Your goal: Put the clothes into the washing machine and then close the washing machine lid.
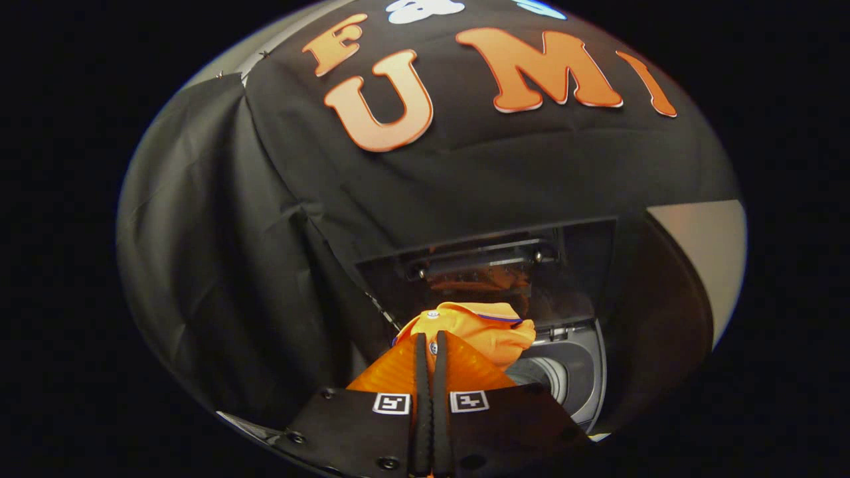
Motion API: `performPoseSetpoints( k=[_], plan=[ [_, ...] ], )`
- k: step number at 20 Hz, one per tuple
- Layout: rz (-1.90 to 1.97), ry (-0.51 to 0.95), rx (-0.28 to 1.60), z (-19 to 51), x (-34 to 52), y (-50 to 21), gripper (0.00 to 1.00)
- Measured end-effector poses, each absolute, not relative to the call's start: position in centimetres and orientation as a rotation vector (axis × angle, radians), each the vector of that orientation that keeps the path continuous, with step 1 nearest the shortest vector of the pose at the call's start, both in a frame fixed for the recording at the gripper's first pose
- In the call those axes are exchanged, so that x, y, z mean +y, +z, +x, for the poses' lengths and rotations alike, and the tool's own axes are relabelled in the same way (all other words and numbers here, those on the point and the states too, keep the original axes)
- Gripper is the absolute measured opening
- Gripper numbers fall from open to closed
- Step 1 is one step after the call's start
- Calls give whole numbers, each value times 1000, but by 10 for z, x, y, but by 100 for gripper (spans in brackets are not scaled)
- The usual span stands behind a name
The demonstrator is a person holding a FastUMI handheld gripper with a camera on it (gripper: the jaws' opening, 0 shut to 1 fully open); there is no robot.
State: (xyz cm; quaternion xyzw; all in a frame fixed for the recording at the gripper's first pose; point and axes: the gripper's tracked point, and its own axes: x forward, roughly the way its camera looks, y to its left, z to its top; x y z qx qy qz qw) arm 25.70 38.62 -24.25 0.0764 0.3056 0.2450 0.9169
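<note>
An orange garment [475, 332] with a collar and small buttons hangs bunched just past my fingertips. My gripper [430, 340] is shut on the orange garment, the two fingers pressed close together with cloth pinched between them. Beyond and to the right of the garment lies the washing machine [588, 372], its grey top showing the round drum opening [548, 375]. The machine's dark lid [491, 262] stands raised behind the opening, and its glossy surface mirrors the orange cloth. The garment is held above the machine's front left edge.
Black cloth walls [219, 265] close in at the left and behind the machine. A pale panel [704, 252] shows past the dark curved edge to the right of the lid.
</note>
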Motion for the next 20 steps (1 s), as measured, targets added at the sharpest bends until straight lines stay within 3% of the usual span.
performPoseSetpoints(
  k=[9,20],
  plan=[
    [202,343,793,287,378,-385,9],
    [58,238,969,293,359,-492,9]
  ],
)
